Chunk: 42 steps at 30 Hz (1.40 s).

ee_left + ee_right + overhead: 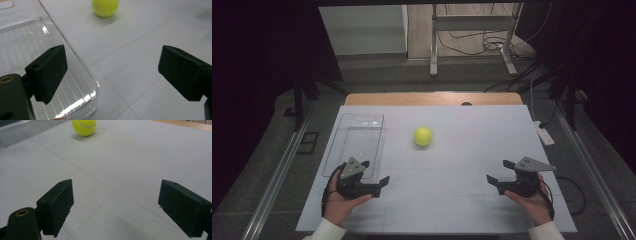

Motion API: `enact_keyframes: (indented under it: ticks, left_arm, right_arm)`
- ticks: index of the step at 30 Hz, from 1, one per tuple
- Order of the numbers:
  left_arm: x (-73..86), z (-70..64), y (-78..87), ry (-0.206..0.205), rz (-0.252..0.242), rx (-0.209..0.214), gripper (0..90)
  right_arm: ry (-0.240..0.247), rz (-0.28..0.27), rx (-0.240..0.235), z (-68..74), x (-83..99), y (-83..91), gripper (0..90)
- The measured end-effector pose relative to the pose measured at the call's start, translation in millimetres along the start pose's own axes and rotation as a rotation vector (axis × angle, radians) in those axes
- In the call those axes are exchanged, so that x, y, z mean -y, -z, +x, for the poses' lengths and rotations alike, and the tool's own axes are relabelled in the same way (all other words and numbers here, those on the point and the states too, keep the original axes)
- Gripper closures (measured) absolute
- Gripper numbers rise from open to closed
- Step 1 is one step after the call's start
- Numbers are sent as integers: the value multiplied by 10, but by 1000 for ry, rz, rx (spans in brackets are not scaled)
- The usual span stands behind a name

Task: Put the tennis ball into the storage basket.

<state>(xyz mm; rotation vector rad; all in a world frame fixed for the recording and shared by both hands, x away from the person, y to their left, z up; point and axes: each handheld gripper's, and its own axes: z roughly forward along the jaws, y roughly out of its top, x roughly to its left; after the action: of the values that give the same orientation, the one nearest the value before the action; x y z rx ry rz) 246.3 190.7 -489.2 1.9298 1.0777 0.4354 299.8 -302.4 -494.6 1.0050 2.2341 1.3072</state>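
Item: tennis ball point(423, 136), yellow-green, felted, one pale seam visible. Lies free on the white table cover point(452, 200), near the middle, slightly toward the far edge. Nothing touches it.

Adjacent: clear plastic tray point(357, 142), ribbed floor, empty, lying to the left of the ball and apart from it; its near corner sits just beside the left gripper's jaws.

Left gripper point(374, 175): held low over the near left of the table, jaws spread wide, nothing between them. Points toward the ball, which shows at the top of the left gripper view point(105, 7).

Right gripper point(498, 171): held over the near right, well apart from the ball, jaws likewise spread wide and empty. The ball shows far ahead in the right gripper view point(84, 127).

Hazards, as judged:
- Ball is round and unrestrained; a jaw that touches one side first probably sets it rolling, possibly toward the wooden far edge point(432, 98).
- A pinch off the ball's widest line likely squeezes it out of the jaws.
- Left gripper, if swung carelessly, may knock the light tray and shift it.
- Both grippers reaching at once risk colliding at the ball.
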Motion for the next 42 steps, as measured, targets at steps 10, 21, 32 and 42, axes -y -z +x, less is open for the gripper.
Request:
enact_keyframes:
  ticks: [10, 21, 32, 42]
  left_arm:
    - [-83, 11, -25, 13, 16, 12, 97]
    - [-191, -12, -39, 4, 22, 18, 97]
    - [-299, -39, -98, -7, 37, 27, 99]
    - [-406, -78, -144, -19, 46, 37, 100]
  right_arm:
    - [-1, 5, 1, 1, 15, 1, 137]
    - [-2, 9, 4, -4, 12, -17, 138]
    - [-1, 11, 4, -10, 12, -24, 138]
    - [2, 16, 10, -13, 15, -31, 138]
